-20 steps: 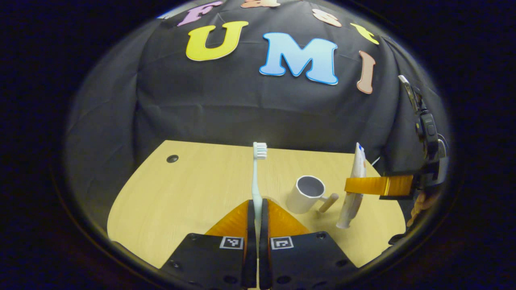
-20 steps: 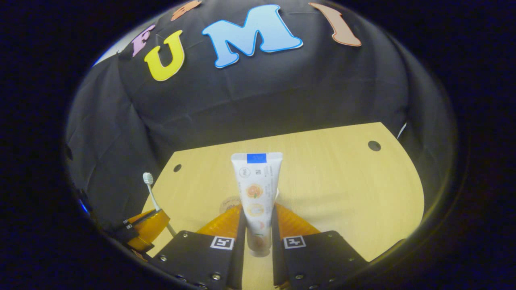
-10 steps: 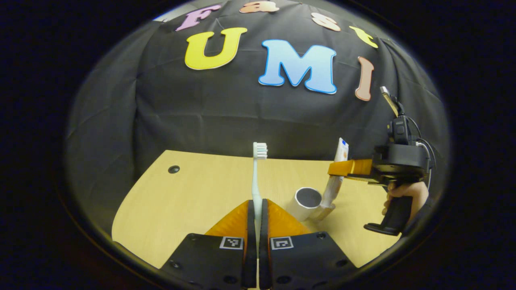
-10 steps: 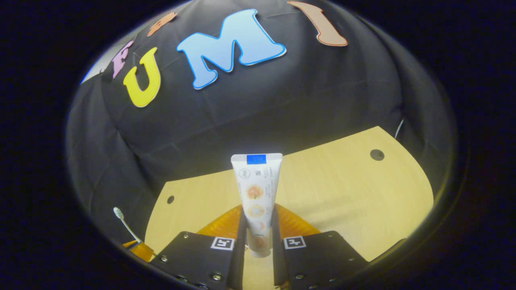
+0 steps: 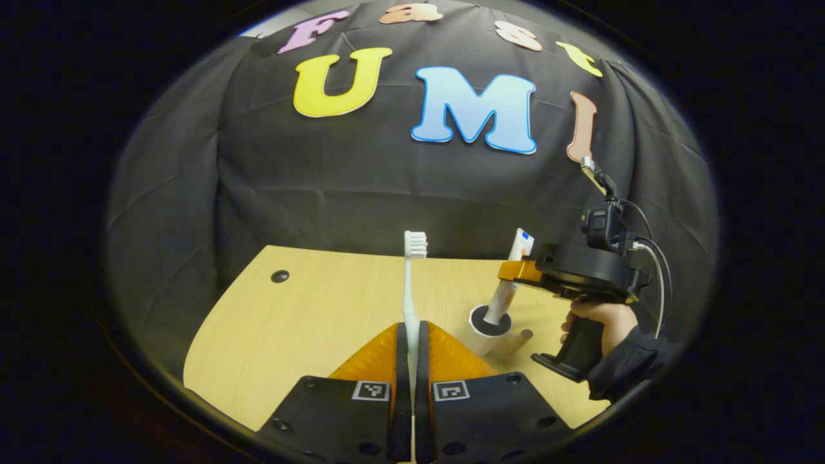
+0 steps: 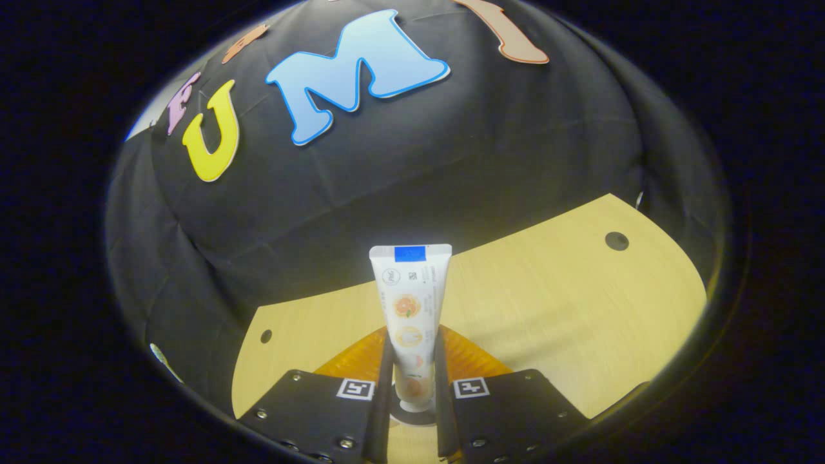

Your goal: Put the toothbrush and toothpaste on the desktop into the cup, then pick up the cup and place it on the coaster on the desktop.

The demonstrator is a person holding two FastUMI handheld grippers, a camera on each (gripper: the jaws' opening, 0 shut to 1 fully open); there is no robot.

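Between my left gripper's closed fingers I hold one toothbrush, clamped low on its handle, standing straight up with the bristle head at the top. My right gripper is closed on one toothpaste tube, pinched near its cap end, with the flat crimped end pointing up. From the left gripper view I see that right gripper off to the right, held by a hand in a dark sleeve, with the tube's lower end dipping into the mouth of the one white cup. That cup stands on the wooden desktop, just right of my left fingers, its handle pointing right. Below the tube's cap in the right gripper view, a dark rim of the cup shows between the fingers.
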